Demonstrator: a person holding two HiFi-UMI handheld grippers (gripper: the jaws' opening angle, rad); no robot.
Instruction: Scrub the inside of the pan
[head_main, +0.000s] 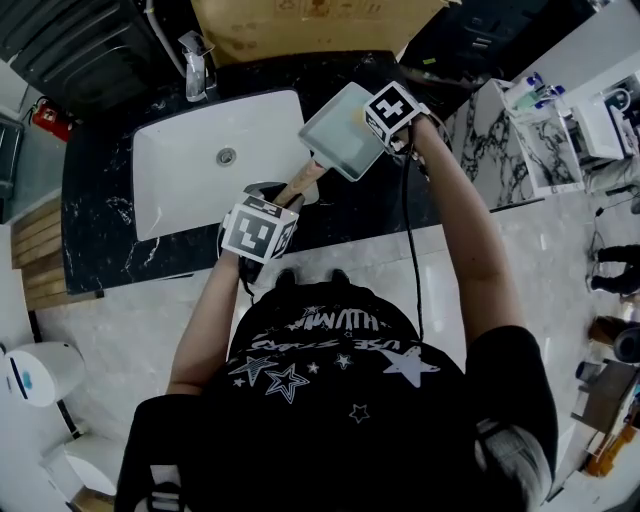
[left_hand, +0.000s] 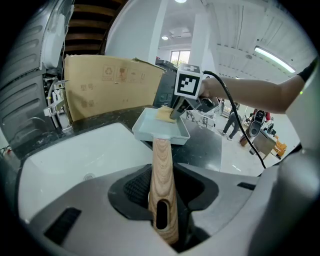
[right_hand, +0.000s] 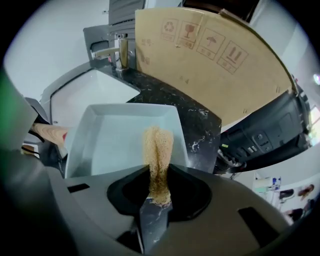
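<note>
My left tool (left_hand: 161, 197) pinches the wooden handle (left_hand: 161, 160) of the pan (head_main: 335, 135), held at upper middle, over the desk (head_main: 100, 210) beside the sink (head_main: 190, 185); my right tool (right_hand: 157, 187) pinches a sponge (right_hand: 158, 145) inside it; scrubbing seems underway, with most left, I judge.

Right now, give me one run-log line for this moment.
left gripper: shut on pan handle | right gripper: shut on sponge, inside pan | pan held at sink edge

— Where, the square pale pan with wooden handle (head_main: 335, 140)?
— Over black marble counter (head_main: 100, 200), right of white rectangular sink (head_main: 160, 150); yellow sponge (right_hand: 158, 145) inside.
— Behind the sink?
— Chrome faucet (head_main: 195, 65); brown cardboard sheet (head_main: 300, 25) further right.
</note>
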